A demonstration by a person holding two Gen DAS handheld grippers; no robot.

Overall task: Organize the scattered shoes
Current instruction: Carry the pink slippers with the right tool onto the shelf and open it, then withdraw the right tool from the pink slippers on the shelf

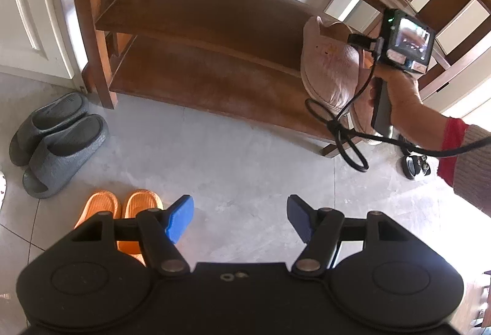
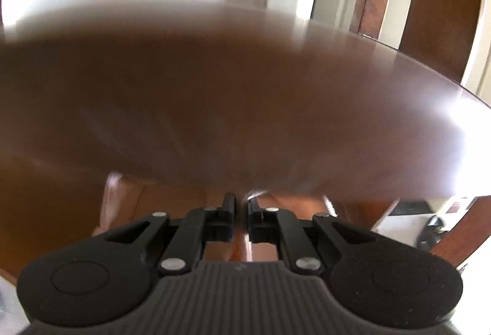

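Left wrist view: right hand-held gripper (image 2: 241, 207) pinches a pink slipper (image 1: 330, 68) at the shelf (image 1: 199, 15); a thin grip could drop it. Left hand-held gripper (image 1: 240, 220) gapes wide, holding nothing.

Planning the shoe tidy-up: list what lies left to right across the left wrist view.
Grey slippers → orange slippers → left gripper, open → pink slipper held at the wooden rack → right gripper's handle in the hand.
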